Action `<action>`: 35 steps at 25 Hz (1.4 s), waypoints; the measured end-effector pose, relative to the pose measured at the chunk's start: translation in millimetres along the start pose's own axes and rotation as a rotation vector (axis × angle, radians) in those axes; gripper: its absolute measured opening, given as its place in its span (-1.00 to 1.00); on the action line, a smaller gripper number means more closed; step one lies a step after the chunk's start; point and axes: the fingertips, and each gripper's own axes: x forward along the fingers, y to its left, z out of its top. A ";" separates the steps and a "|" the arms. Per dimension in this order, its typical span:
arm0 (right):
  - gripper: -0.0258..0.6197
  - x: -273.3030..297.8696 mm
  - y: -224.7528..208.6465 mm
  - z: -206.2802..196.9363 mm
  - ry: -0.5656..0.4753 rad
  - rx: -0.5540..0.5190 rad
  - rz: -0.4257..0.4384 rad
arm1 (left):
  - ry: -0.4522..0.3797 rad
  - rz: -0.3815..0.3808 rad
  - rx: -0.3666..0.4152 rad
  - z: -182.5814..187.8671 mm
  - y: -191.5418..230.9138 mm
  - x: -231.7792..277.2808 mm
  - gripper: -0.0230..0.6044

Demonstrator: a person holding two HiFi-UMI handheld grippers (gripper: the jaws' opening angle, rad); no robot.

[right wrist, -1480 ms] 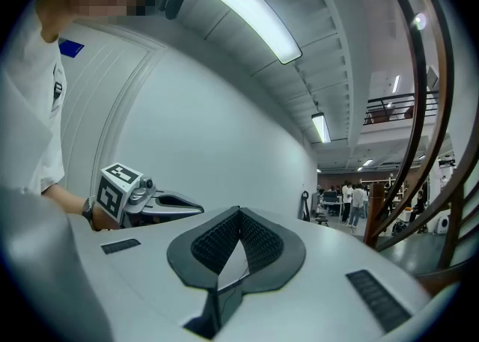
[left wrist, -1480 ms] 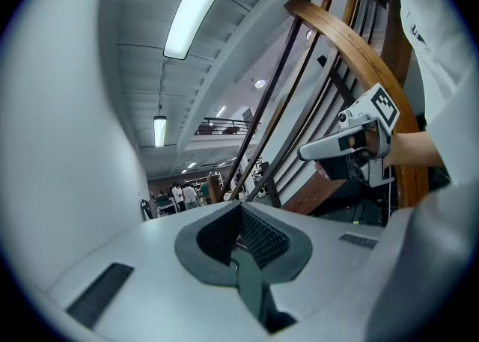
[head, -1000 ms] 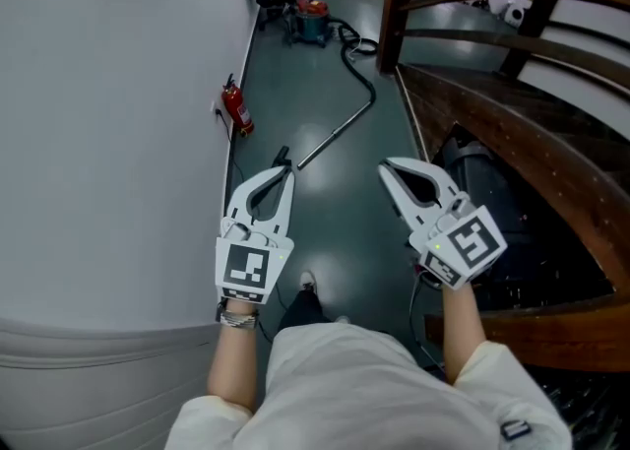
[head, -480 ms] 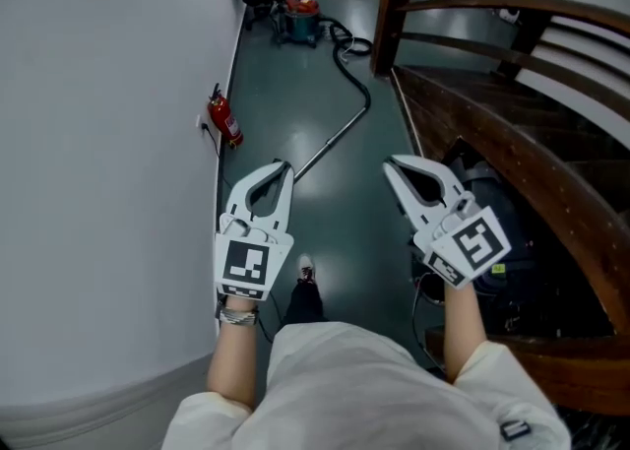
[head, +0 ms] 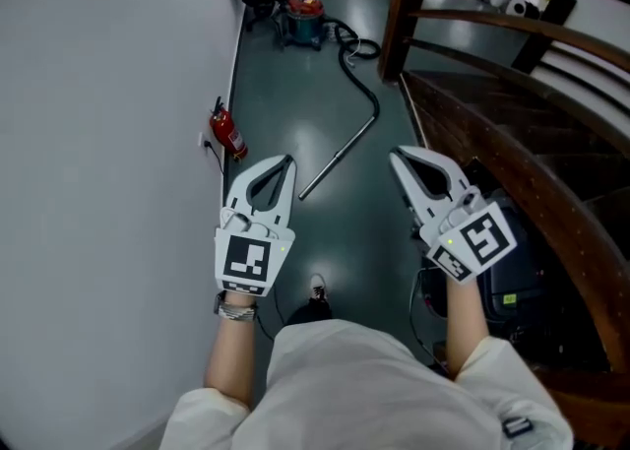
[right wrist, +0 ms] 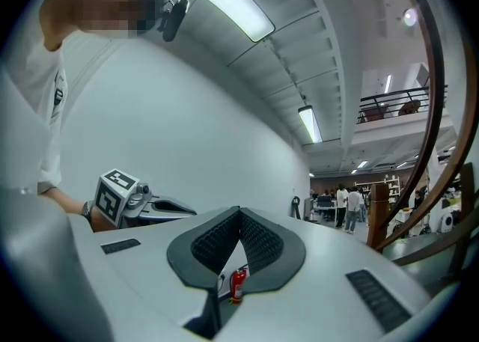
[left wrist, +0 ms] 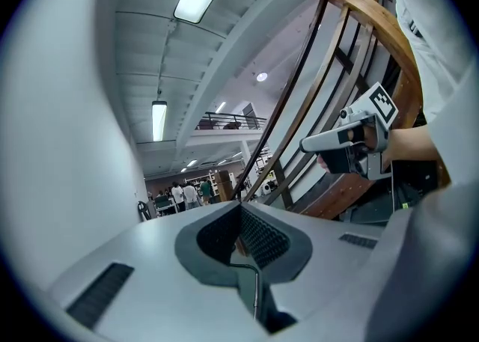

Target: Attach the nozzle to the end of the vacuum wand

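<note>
- Head view: left gripper (head: 287, 158) & right gripper (head: 396, 153) are held shut, empty. The wand (head: 340, 155) is seen on the floor betw. them, nearer than a sec ago; the vacuum (head: 305, 18) is well ahead.
- Left gripper view: jaws are pressed together, nothing clamped.
- Right gripper view: jaws are together, empty; an extinguisher (right wrist: 238, 284) is seen thru the gap.

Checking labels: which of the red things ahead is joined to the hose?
The red-topped vacuum, far down the corridor; the hose runs from it. The fire extinguisher stands apart, by the wall.

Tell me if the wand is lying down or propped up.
Lying down. In the head view the wand rests flat along the floor, its far end joined to the hose.
</note>
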 end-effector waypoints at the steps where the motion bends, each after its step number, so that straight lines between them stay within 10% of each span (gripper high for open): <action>1: -0.84 6.1 -4.3 -2.0 -0.002 0.005 -0.001 | 0.004 -0.001 -0.002 -2.8 4.7 4.7 -0.93; 35: -0.83 195.8 -86.3 -67.7 0.077 0.037 0.006 | 0.102 -0.004 -0.113 -116.2 151.2 120.6 -0.93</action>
